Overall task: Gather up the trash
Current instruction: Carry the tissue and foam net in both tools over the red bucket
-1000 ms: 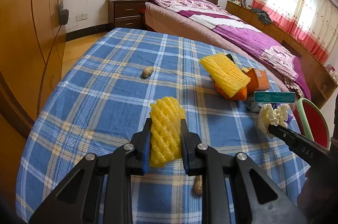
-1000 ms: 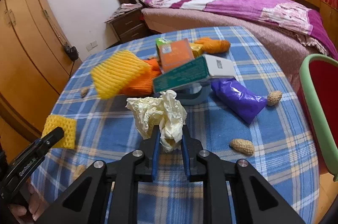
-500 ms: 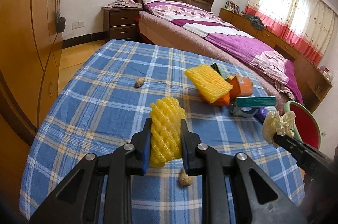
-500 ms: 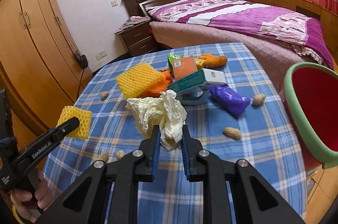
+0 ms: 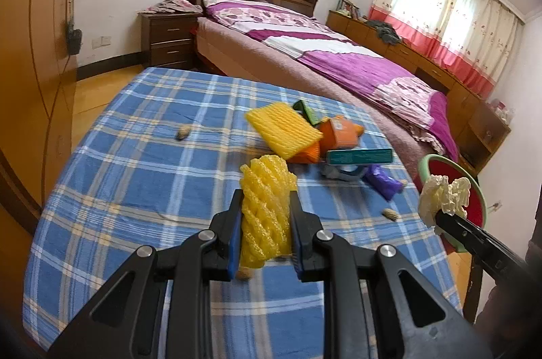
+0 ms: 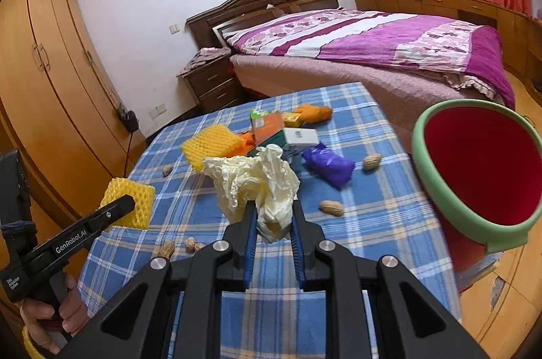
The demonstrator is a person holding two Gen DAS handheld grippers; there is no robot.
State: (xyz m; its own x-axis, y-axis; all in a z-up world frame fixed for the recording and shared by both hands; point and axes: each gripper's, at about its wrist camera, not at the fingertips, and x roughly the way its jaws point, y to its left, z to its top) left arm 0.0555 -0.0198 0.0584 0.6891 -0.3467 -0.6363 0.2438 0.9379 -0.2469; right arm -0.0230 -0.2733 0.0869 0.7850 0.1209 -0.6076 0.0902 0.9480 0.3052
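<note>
My left gripper (image 5: 266,210) is shut on a yellow foam net (image 5: 267,206), held above the blue plaid table (image 5: 135,176); it also shows in the right wrist view (image 6: 128,201). My right gripper (image 6: 272,216) is shut on a crumpled cream tissue (image 6: 257,179), held above the table near a red bin with a green rim (image 6: 474,162). The tissue (image 5: 443,198) and the bin (image 5: 474,210) also show at the right of the left wrist view. More trash lies mid-table: a flat yellow foam net (image 6: 211,143), an orange carton (image 6: 269,126), a teal box (image 5: 359,155), a purple wrapper (image 6: 327,164).
Several peanuts lie on the cloth (image 6: 332,207) (image 6: 372,160) (image 5: 183,132). The bin stands off the table's right edge. A bed with a purple cover (image 6: 389,47) lies beyond the table. A wooden wardrobe (image 6: 44,81) lines the left wall.
Both grippers have risen and pulled back from the table with their loads. The red bin has come into fuller view at the right.
</note>
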